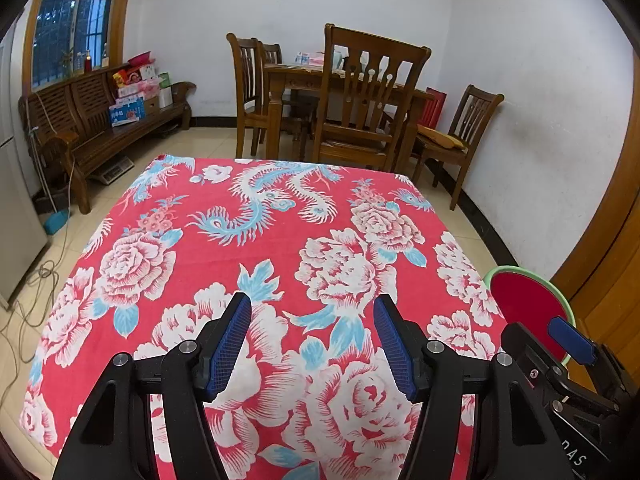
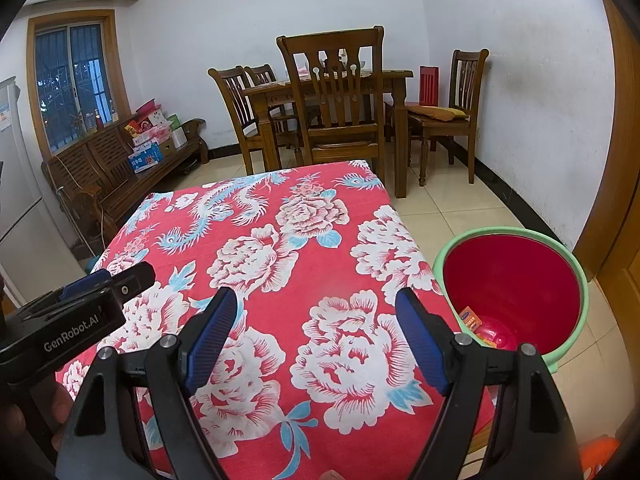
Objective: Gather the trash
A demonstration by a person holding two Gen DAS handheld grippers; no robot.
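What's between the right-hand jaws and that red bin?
Only the flowered tablecloth and its right edge; the red bin stands just beyond it on the floor, shown in the right wrist view.

Both wrist views look forward, low over the floral tablecloth (image 1: 224, 248); both share the dining chairs (image 2: 340, 96).

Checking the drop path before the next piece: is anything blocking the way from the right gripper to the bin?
Nothing visible does. The right gripper hangs open above the tablecloth; the bin stands uncovered beside the table.
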